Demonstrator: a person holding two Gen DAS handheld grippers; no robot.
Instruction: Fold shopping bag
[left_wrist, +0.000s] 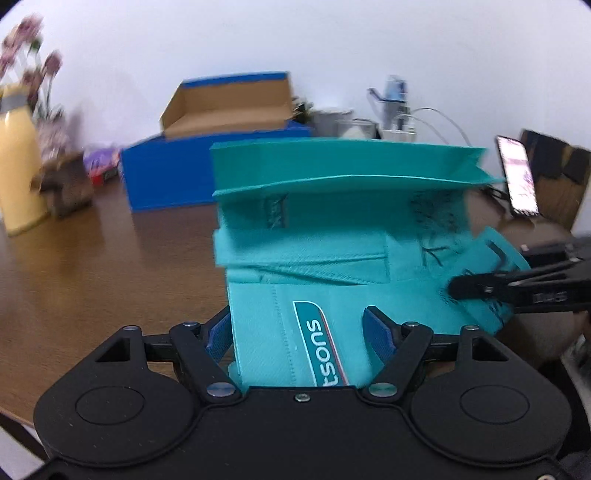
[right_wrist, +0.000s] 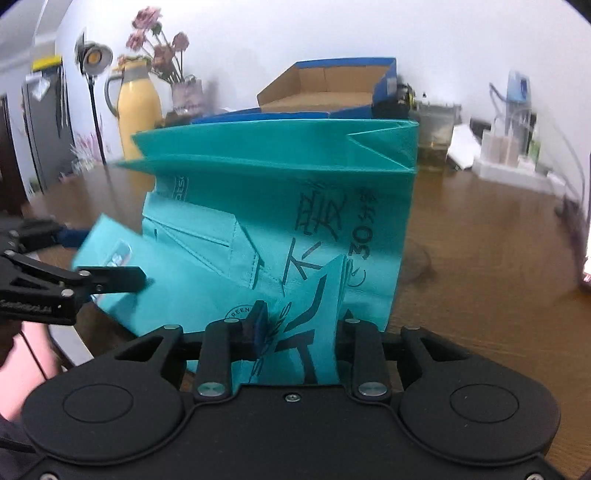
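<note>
The teal non-woven shopping bag (left_wrist: 332, 236) is only one, and it lies partly flattened over the brown wooden table (left_wrist: 92, 266), with its near end lifted between the two tools. The left gripper (left_wrist: 301, 332) has its blue-padded fingers (left_wrist: 376, 332) standing apart on both sides of the bag's near edge, the one with the white "SUOSA" label; the fabric passes between them, but it is not possible to tell if they press it. The right gripper (right_wrist: 295, 325) seems closed on a folded corner of the bag, because the printed fabric rises tightly between its jaws, though one pad is hidden behind the cloth. Judging from this, the task is perhaps at the middle: the side gussets at the far end are already pressed inward into a neat pleat, and the body is flat, but the bag is not yet folded over into a small packet and its near part is loose and crumpled. What is left is probably to bring the near end over the far end and to press it flat. Behind the bag stand one blue cardboard box (left_wrist: 221, 162) with an open lid, one yellow thermos jug (right_wrist: 138, 110), one vase of pink flowers (right_wrist: 184, 92) and one lit phone (left_wrist: 517, 177).
</note>
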